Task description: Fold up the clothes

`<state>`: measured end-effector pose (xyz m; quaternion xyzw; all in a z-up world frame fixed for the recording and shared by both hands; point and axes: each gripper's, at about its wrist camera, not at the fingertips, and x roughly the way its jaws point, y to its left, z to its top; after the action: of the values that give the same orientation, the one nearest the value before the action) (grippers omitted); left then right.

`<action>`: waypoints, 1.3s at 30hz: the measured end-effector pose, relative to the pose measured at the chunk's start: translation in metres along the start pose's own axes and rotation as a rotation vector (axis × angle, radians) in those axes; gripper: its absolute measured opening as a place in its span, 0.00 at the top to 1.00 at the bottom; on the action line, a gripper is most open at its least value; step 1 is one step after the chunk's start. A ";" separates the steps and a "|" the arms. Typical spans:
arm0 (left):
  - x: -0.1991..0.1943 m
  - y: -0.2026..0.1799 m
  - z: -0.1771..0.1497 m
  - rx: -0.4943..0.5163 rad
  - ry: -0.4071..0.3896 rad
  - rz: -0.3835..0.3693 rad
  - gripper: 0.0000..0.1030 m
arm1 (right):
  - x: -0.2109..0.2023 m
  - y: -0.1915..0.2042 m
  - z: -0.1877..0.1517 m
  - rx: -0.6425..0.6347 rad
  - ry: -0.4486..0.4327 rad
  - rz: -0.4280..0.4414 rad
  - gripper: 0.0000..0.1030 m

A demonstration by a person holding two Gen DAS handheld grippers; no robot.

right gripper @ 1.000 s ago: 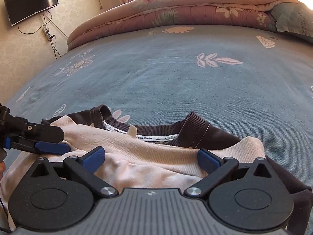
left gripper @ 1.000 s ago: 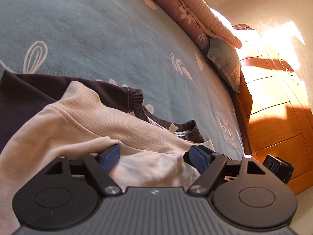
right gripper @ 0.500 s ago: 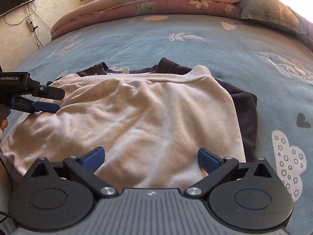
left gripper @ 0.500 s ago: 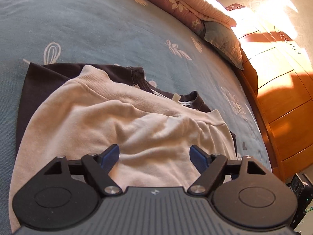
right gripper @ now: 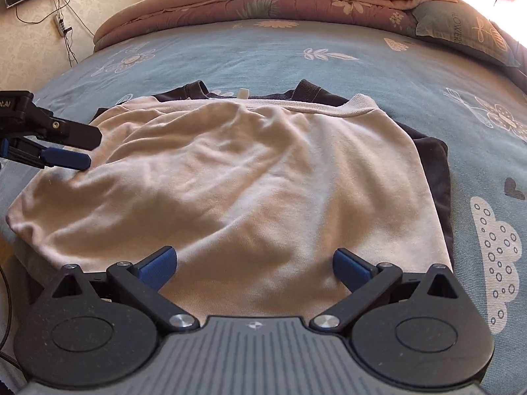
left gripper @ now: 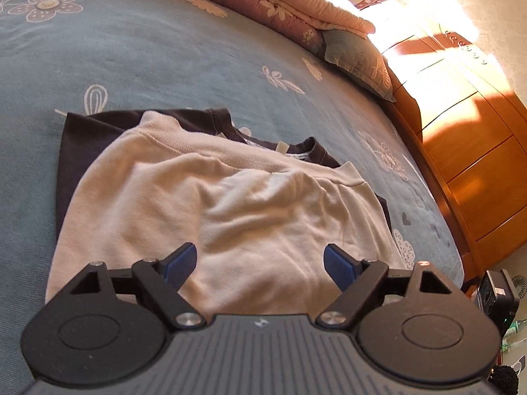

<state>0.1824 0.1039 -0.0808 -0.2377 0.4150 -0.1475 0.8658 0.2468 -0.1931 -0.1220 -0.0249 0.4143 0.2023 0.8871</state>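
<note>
From the left wrist camera, the left gripper [left gripper: 260,260] has its blue-padded fingers [left gripper: 179,260] spread wide with nothing between them, hovering over the near part of a cream sweatshirt [left gripper: 230,207]. That sweatshirt lies rumpled on top of a dark top [left gripper: 70,151], whose collar and edges show around it, both spread on a blue flowered bedsheet [left gripper: 164,52]. Beyond them are a folded quilt [left gripper: 280,0], a pillow [left gripper: 359,56] and a wooden cabinet [left gripper: 477,151] in sunlight. From the right wrist camera, the right gripper [right gripper: 253,265] is likewise spread wide and empty above the near hem of the cream sweatshirt [right gripper: 263,177], with the dark top [right gripper: 434,161] peeking out along the right side and at the collar. The left gripper [right gripper: 66,151] reaches in at the left edge, over the cloth's left side.
</note>
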 end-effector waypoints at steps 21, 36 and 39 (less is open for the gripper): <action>0.018 0.160 0.048 -0.396 0.045 -0.132 0.32 | 0.010 0.015 0.002 -0.100 0.040 -0.079 0.00; 0.047 0.163 0.061 -0.350 0.156 -0.288 0.38 | 0.016 0.012 0.011 -0.083 0.057 -0.086 0.00; 0.050 0.163 0.055 -0.325 0.175 -0.318 0.38 | 0.017 0.012 0.012 -0.090 0.065 -0.082 0.00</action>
<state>0.2660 0.2349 -0.1698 -0.4227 0.4641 -0.2333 0.7426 0.2602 -0.1740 -0.1253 -0.0882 0.4321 0.1833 0.8786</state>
